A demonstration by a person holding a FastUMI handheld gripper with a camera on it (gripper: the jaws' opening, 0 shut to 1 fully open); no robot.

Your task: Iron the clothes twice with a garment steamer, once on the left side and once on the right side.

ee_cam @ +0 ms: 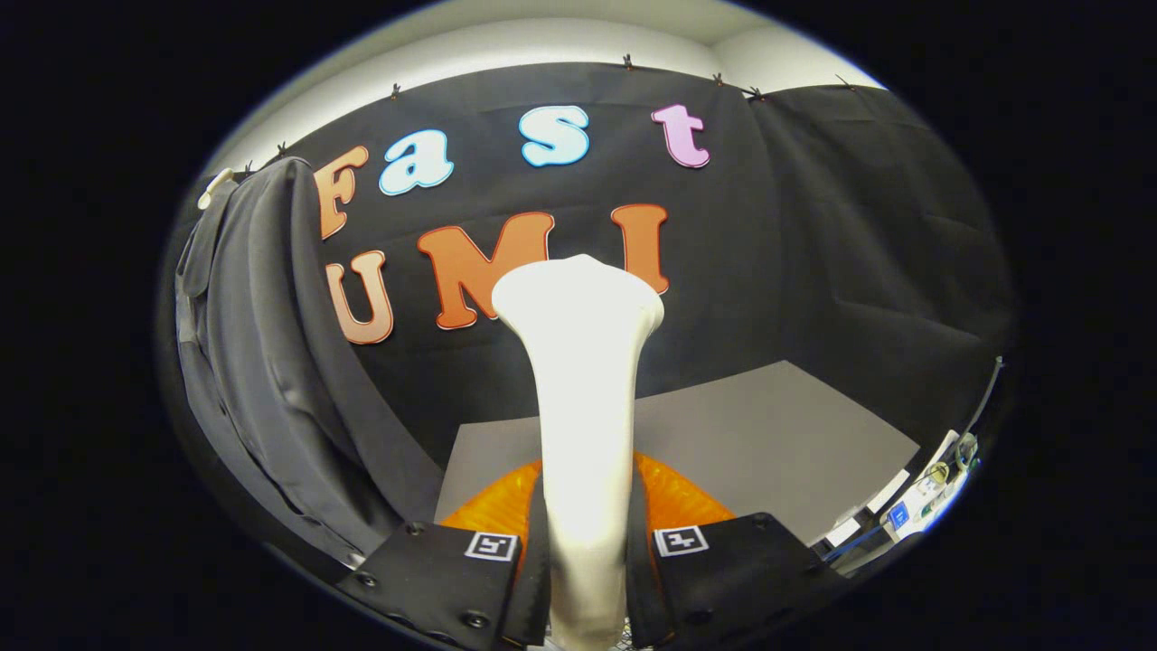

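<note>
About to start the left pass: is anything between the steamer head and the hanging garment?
Nothing visible. The gripper is shut on the white steamer, whose head points at the booth wall. The dark garment hangs on a hanger off to its left, with only open space between.

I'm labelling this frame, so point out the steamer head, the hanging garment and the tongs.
Steamer head point(578, 294): gripper view, on its flared top.
Dark hanging garment point(258, 362): gripper view, on its front panel.
Tongs point(586, 547): gripper view, midway between the fingertips, which clamp the steamer's handle.
</note>
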